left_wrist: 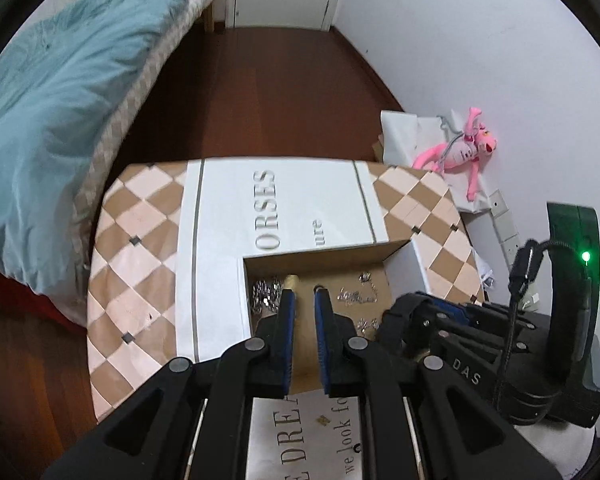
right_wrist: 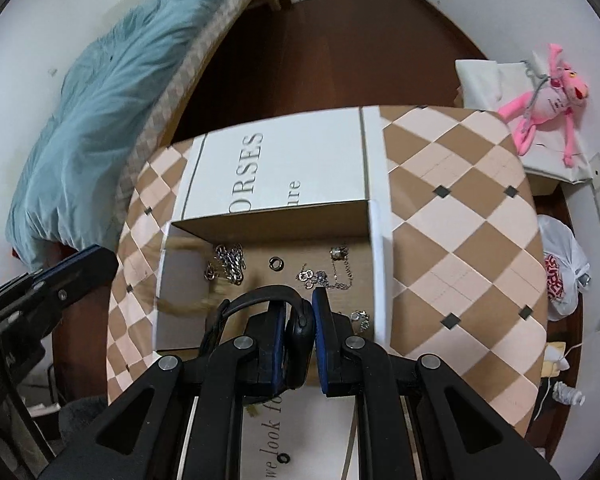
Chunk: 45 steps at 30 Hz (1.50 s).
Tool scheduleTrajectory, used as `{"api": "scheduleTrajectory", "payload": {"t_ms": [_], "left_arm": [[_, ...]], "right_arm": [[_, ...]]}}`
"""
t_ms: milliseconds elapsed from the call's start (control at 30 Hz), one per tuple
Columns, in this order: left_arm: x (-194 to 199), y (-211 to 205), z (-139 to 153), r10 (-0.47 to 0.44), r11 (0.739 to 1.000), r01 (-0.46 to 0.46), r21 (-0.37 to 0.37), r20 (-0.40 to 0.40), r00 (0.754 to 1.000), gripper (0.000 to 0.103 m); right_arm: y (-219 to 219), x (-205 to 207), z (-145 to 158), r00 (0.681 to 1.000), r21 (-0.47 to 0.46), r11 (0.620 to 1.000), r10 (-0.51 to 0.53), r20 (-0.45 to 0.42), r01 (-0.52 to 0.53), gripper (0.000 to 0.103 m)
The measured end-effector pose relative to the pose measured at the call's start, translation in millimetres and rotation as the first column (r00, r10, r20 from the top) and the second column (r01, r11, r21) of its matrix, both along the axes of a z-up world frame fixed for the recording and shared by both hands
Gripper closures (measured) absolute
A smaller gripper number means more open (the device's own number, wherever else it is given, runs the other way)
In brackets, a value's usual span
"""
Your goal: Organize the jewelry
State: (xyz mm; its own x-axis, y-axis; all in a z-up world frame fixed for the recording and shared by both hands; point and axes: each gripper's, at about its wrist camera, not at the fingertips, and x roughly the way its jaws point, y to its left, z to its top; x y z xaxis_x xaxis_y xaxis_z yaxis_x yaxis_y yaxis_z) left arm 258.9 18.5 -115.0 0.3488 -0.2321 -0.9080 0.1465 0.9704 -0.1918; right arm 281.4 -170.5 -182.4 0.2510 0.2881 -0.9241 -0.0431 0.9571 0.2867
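Note:
An open cardboard box (right_wrist: pixel 268 224) sits on a checkered table (right_wrist: pixel 460 216). On its floor lie a silver chain (right_wrist: pixel 230 262), a small dark ring (right_wrist: pixel 277 263), and silver pieces (right_wrist: pixel 324 276). My right gripper (right_wrist: pixel 300 320) is shut on a black headband-like piece (right_wrist: pixel 300 320) with a curved black band, just above the box's near part. My left gripper (left_wrist: pixel 304 300) hovers over the same box (left_wrist: pixel 320 256), its jaws a little apart with a gold-tipped object (left_wrist: pixel 291 282) at the left finger. Silver jewelry (left_wrist: pixel 264 296) lies beneath it.
A bed with a blue blanket (left_wrist: pixel 60 100) stands at the left. A pink plush toy (right_wrist: pixel 548 96) lies on white bags at the right wall. A white plastic bag (right_wrist: pixel 560 272) sits beyond the table's right edge. The right gripper's body (left_wrist: pixel 480 344) shows in the left wrist view.

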Motion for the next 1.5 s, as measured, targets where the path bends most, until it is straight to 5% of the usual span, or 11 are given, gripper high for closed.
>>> {"api": "scheduleTrajectory", "payload": {"t_ms": [133, 167, 200, 267, 300, 400, 467, 700, 1067, 1500], "left_arm": [[0.8, 6.8, -5.6, 0.03, 0.999, -0.029, 0.019, -0.014, 0.999, 0.092], [-0.3, 9.6, -5.8, 0.041, 0.999, -0.04, 0.028, -0.009, 0.999, 0.088], [-1.1, 12.5, -6.3, 0.052, 0.998, -0.052, 0.04, -0.005, 0.999, 0.078], [-2.3, 18.0, -7.6, 0.075, 0.995, -0.075, 0.063, 0.003, 0.997, 0.054], [-3.1, 20.5, -7.7, 0.083, 0.994, -0.084, 0.076, 0.013, 0.996, 0.034], [-8.8, 27.7, -9.3, 0.117, 0.984, -0.123, 0.126, 0.052, 0.992, 0.017], [-14.5, 29.6, -12.3, 0.137, 0.976, -0.149, 0.16, 0.084, 0.987, 0.014], [-30.8, 22.7, -26.8, 0.147, 0.959, -0.176, 0.224, 0.139, 0.979, 0.009], [-38.9, 18.7, -26.8, 0.168, 0.96, -0.195, 0.203, 0.141, 0.976, 0.008], [-73.5, 12.1, 24.7, 0.163, 0.956, -0.215, 0.202, 0.247, 0.955, 0.008]], "right_arm": [[7.1, 6.4, -8.4, 0.999, -0.031, 0.999, 0.03, -0.034, -0.031, 0.088], [8.3, 6.8, -8.6, 0.999, -0.042, 0.998, 0.037, -0.04, -0.039, 0.081], [8.5, 6.6, -8.4, 0.998, -0.05, 0.998, 0.039, -0.043, -0.041, 0.072], [6.3, 4.3, -4.2, 0.999, -0.08, 0.996, 0.038, -0.027, -0.04, 0.03], [5.5, 3.6, -2.0, 0.999, -0.091, 0.995, 0.035, -0.019, -0.037, 0.027], [2.4, -3.6, 5.5, 1.0, -0.143, 0.989, 0.029, 0.007, -0.027, 0.021], [1.7, -10.3, 8.2, 0.999, -0.203, 0.979, 0.023, 0.025, -0.018, 0.009], [-1.6, -30.8, 4.4, 0.998, -0.33, 0.944, -0.007, 0.064, 0.028, 0.002], [-5.8, -41.3, 1.3, 0.996, -0.317, 0.947, -0.032, 0.083, 0.057, 0.002], [-13.2, -73.5, 59.5, 0.974, -0.321, 0.939, -0.051, 0.221, 0.122, 0.002]]}}
